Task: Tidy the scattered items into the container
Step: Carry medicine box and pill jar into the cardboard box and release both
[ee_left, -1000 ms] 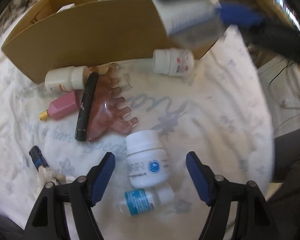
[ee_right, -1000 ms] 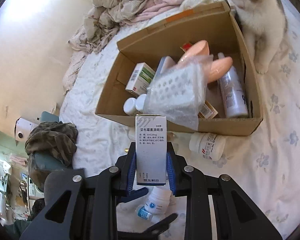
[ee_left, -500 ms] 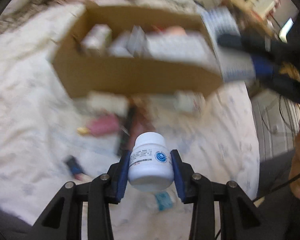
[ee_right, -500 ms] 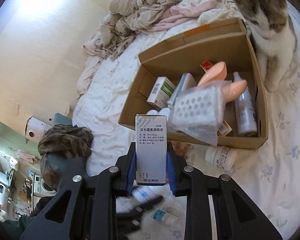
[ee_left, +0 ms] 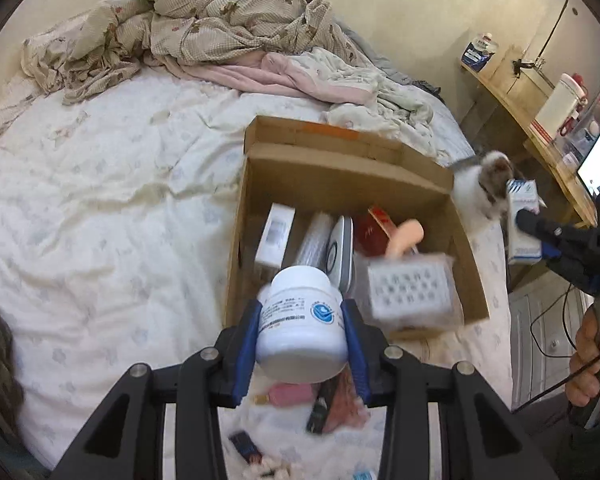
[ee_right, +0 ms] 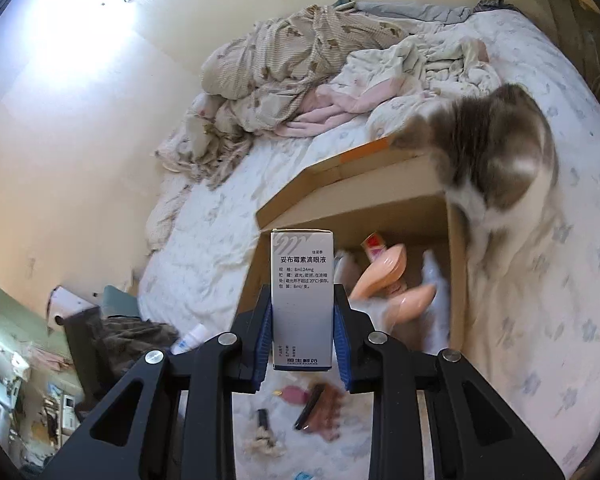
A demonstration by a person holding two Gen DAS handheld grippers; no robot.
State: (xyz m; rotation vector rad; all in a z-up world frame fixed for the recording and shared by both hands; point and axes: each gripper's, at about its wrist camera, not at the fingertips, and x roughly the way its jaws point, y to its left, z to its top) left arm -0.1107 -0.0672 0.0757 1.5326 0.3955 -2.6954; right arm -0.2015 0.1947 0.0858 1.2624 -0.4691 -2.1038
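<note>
Carrying: white pill jar (ee_left: 302, 322) now clamped in left tool (ee_left: 302, 350) and raised off the bed; 1 s ago it stood on the sheet between spread fingers, so pick-up is done.
Jar position: held in front of cardboard box (ee_left: 466, 258), just short of its near wall, not yet over the opening.
Right tool: right tool (ee_right: 302, 334) stays clenched on eye-drop carton (ee_right: 302, 300), upright, same grip as 1 s ago; now nearer the box's near left corner, approx. level w/ the rim.
Box: box sits on the bed (ee_left: 100, 208), already holds cartons, a blister pack (ee_left: 410, 290), peach-coloured pieces; room left at the near left side, by judgement.
Meaning: both tools loaded, so two items look ready to drop in one go; next step prob. move over the opening and release.
Left on bed: pink bottle (ee_right: 296, 394), black pen (ee_right: 309, 406), reddish comb-like piece (ee_right: 328, 412), small dark tube (ee_right: 263, 418) lie in front of the box, still to collect.
Cat: cat (ee_right: 496, 168) has shifted to the box's far right corner, head blurred, over the rim.
Risk: cat may get in the way of the drop.
</note>
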